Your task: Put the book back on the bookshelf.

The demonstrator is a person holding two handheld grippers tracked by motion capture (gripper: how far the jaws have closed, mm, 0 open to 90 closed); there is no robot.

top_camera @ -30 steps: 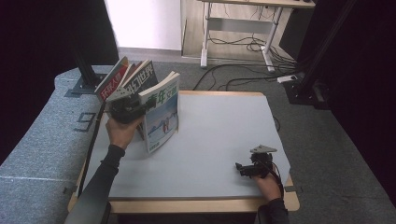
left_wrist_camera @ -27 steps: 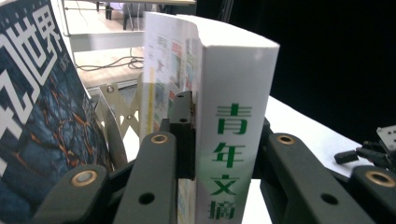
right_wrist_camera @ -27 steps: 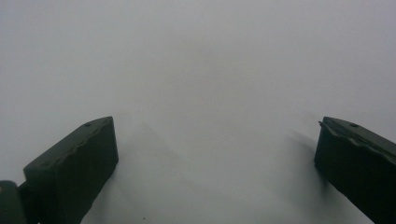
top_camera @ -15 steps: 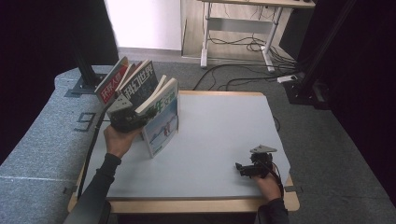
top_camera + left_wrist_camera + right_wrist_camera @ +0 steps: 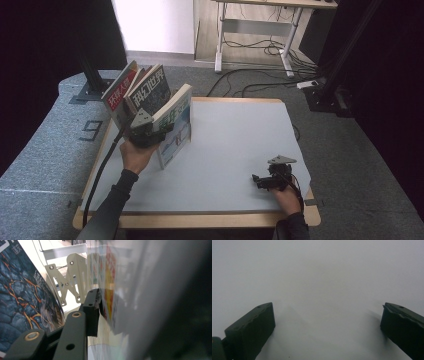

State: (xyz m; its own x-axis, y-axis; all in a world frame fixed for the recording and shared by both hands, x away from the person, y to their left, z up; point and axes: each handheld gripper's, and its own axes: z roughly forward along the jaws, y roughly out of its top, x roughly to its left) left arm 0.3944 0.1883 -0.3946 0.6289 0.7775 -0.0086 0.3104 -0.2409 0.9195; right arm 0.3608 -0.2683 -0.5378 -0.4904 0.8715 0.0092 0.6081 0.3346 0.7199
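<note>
Left gripper (image 5: 150,131) clamps the upright book (image 5: 176,125), spine vertical, just right of the leaning books (image 5: 142,90); right gripper (image 5: 260,181) open, far off.

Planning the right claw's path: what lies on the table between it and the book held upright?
Nothing: high view shows bare grey table between right claw and book.

Dark long sleeves cover both forearms. The left gripper (image 5: 145,132) is black, topped by a grey three-cornered plate, trailing a black cable; brass-ringed screw holes dot its arms. The right gripper (image 5: 267,180) matches.
</note>
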